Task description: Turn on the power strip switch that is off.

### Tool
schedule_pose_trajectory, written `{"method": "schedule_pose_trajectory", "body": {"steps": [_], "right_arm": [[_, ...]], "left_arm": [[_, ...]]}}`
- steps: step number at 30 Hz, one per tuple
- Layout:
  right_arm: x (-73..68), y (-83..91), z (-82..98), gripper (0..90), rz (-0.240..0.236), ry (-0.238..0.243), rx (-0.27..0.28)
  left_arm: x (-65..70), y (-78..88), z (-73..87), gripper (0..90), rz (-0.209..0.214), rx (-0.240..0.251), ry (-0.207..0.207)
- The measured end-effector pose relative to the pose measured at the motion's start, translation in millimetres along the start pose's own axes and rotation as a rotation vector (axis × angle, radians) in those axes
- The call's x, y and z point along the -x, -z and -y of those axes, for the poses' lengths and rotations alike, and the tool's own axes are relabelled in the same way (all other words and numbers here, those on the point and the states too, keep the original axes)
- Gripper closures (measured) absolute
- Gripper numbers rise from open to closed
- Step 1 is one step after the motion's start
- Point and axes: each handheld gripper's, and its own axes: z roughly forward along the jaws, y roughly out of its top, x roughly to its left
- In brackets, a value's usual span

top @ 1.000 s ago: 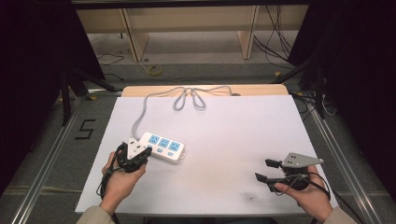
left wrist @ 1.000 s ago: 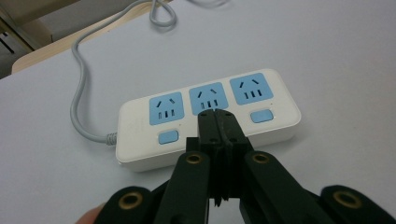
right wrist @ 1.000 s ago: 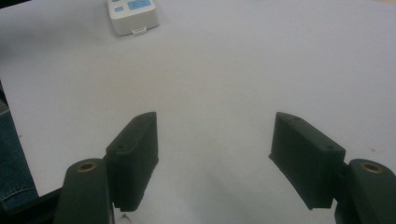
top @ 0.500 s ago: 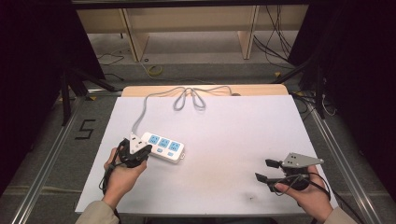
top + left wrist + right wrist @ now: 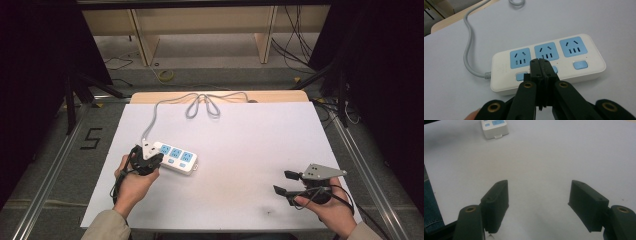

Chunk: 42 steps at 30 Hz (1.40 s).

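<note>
High view: a white power strip (image 5: 175, 158) with three blue sockets is seen lying flat on the white table (image 5: 250, 140), toward the near left part of it. Its grey cable (image 5: 200, 102) is led away to the far edge, where it is gathered in loose loops. The left gripper (image 5: 150, 159) is held at the strip's cable end, its tips over the strip's top face.

In the left gripper view the left gripper (image 5: 543, 65) is shown with its jaws pressed together, nothing caught between them. The tips are placed over the row of blue switches, at or just above the middle switch (image 5: 552, 69); whether contact is made cannot be told. The power strip (image 5: 549, 62) is seen running across the view beyond them.

The right gripper (image 5: 285, 182) is held well apart from the strip, near the table's near right corner. In the right gripper view the right gripper (image 5: 539, 202) is shown with jaws spread wide over bare table, and one end of the power strip (image 5: 495, 128) is seen far off.
</note>
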Motion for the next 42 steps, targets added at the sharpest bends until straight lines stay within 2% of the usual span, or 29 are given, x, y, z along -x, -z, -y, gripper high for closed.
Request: {"method": "schedule_pose_trajectory", "body": {"steps": [42], "right_arm": [[-0.3,0.7,0.4,32.3,0.003,-0.001,-0.004]], "left_arm": [[-0.4,-21.5,-7.2,89.8,-0.018,-0.065,-0.002]]}}
